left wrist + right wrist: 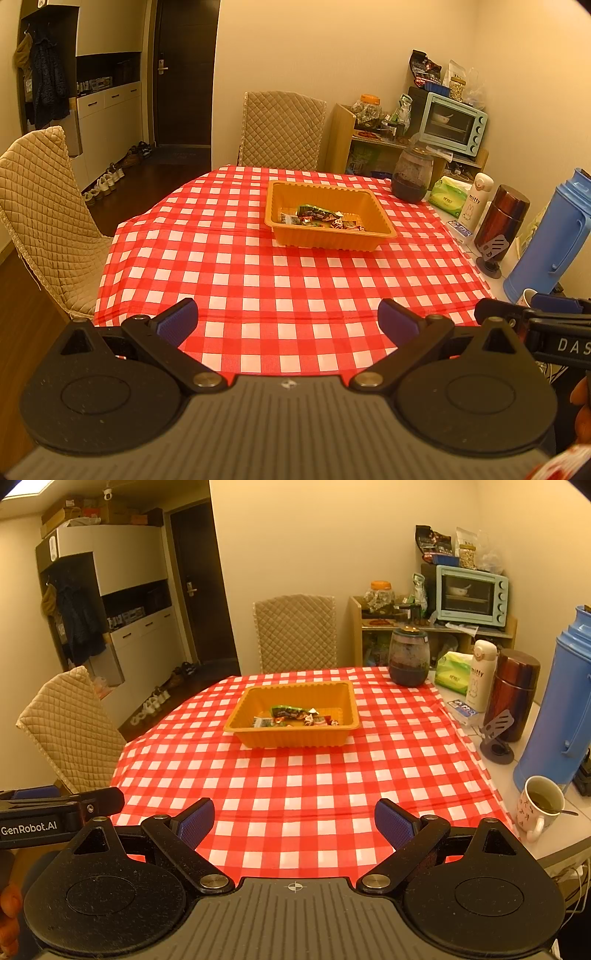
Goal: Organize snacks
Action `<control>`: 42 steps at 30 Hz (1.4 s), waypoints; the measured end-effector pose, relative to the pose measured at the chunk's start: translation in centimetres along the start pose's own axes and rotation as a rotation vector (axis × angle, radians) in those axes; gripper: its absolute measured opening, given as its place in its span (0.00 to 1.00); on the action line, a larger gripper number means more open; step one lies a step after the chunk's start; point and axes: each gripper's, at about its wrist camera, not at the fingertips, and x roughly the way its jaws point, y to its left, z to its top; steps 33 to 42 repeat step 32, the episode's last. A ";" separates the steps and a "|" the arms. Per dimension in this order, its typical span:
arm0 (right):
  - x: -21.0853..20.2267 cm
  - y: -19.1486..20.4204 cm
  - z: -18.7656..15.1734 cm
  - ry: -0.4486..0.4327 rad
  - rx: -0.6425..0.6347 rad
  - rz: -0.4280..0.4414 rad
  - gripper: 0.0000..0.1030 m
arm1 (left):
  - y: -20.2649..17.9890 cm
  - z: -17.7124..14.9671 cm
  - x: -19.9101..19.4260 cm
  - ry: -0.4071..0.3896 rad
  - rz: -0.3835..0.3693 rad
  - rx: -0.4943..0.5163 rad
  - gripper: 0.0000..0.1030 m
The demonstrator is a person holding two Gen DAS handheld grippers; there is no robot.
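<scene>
An orange tray [384, 218] [351, 701] sits toward the far side of the red-checked tablecloth [258, 266] [314, 775]. Several wrapped snacks [321, 218] [293, 716] lie inside it, among them a green packet. My left gripper [288, 321] hovers open over the near edge of the table, well short of the tray, with nothing between its blue pads. My right gripper [294, 821] is beside it, also open and empty. Each view catches the other gripper's finger at its side edge.
Two quilted chairs [280, 129] [70, 731] stand at the far and left sides. Along the right edge stand a dark jar [408, 657], tissue pack [454, 672], white bottle [480, 679], brown flask [513, 690], blue thermos [557, 716] and a mug [539, 805].
</scene>
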 end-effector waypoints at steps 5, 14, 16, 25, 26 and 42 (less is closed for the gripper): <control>0.0 -0.2 -0.1 -0.002 0.004 -0.002 0.90 | 0.0 0.0 0.0 0.000 0.001 0.000 1.00; 0.0 -0.2 -0.1 -0.002 0.004 -0.001 0.90 | -0.1 0.0 0.0 0.000 0.001 0.000 1.00; 0.0 -0.2 -0.1 -0.002 0.004 -0.001 0.90 | -0.1 0.0 0.0 0.000 0.001 0.000 1.00; 0.1 -0.2 -0.1 -0.001 0.005 -0.001 0.90 | -0.1 0.0 0.0 0.000 0.001 0.000 1.00; 0.0 -0.2 -0.1 -0.001 0.005 -0.001 0.90 | -0.1 0.0 0.0 0.000 0.001 0.001 1.00; 0.0 -0.2 0.0 -0.001 0.005 -0.001 0.90 | -0.1 -0.4 0.0 -0.028 0.007 0.010 1.00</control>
